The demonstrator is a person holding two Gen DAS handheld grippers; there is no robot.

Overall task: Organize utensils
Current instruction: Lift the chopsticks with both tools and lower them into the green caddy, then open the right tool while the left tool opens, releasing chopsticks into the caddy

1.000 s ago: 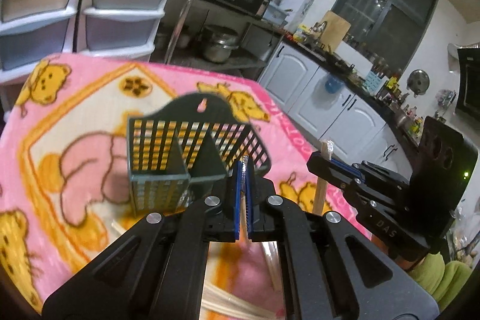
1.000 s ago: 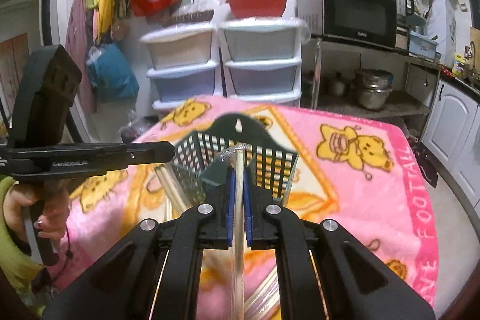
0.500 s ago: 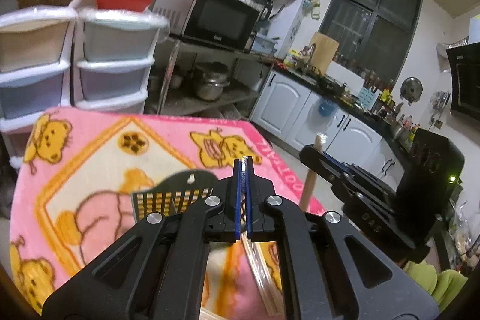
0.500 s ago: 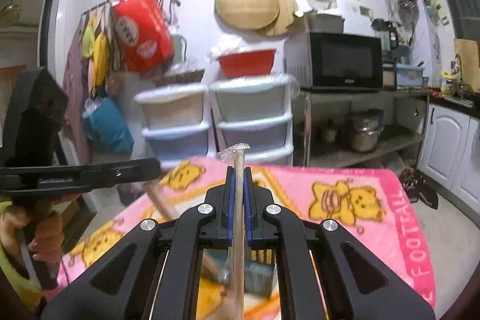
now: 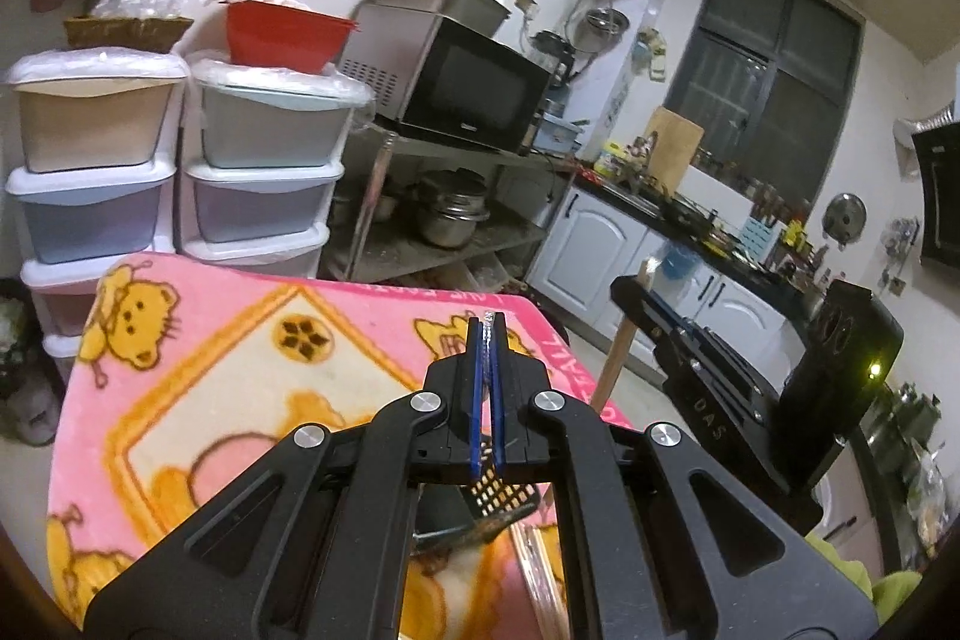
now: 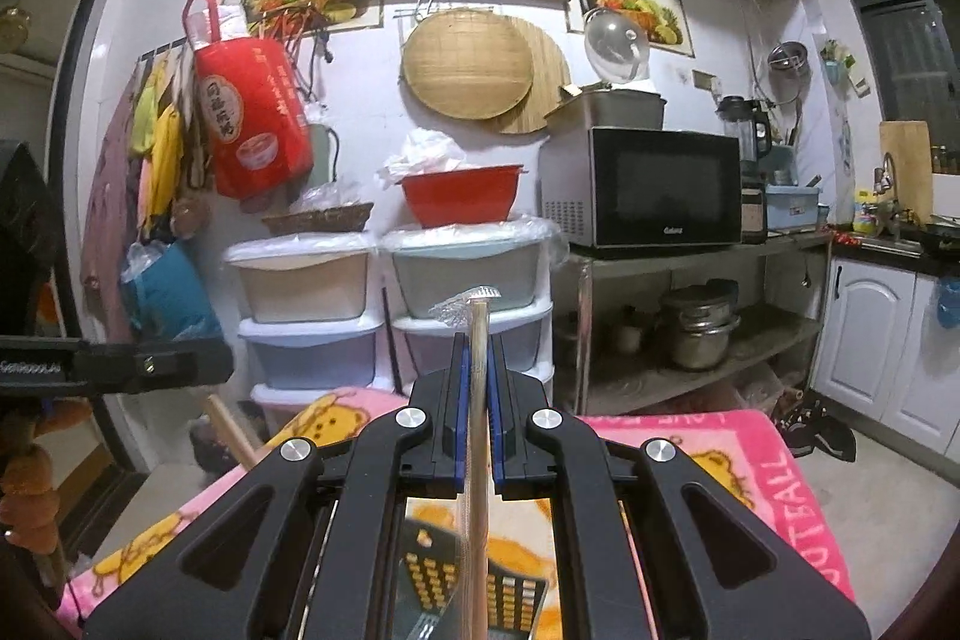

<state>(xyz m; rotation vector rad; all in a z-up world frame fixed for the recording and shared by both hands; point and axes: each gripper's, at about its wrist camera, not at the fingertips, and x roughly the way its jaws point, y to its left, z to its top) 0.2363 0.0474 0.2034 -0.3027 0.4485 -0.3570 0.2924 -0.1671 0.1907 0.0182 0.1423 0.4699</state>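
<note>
Right wrist view: the right gripper (image 6: pixel 475 340) is closed on a wrapped chopstick (image 6: pixel 478 400). The stick runs along the line of the fingers; its tip, with a crinkled end of clear wrapper, stands out beyond the blue pads. Below the gripper lies a green perforated caddy (image 6: pixel 468 592) on the pink cartoon blanket (image 6: pixel 750 466) that covers the desk. At the left edge the left gripper (image 6: pixel 198 364) enters, a pale wooden stick (image 6: pixel 231 427) slanting down beneath it.

Left wrist view: the left gripper (image 5: pixel 487 334) is closed, its blue pads pressed on a thin strip of clear wrapper (image 5: pixel 489 325) that just shows at the tips. Whether a chopstick lies inside cannot be told from this view. Part of the caddy (image 5: pixel 501 490) shows under the fingers, with more chopsticks (image 5: pixel 540 568) on the blanket (image 5: pixel 240 340) just beside it. To the right, the right gripper (image 5: pixel 636 289) holds its chopstick (image 5: pixel 618 358) upright, off the blanket's edge.

Background: stacked drawers (image 6: pixel 396 316), microwave (image 6: pixel 654 187).
</note>
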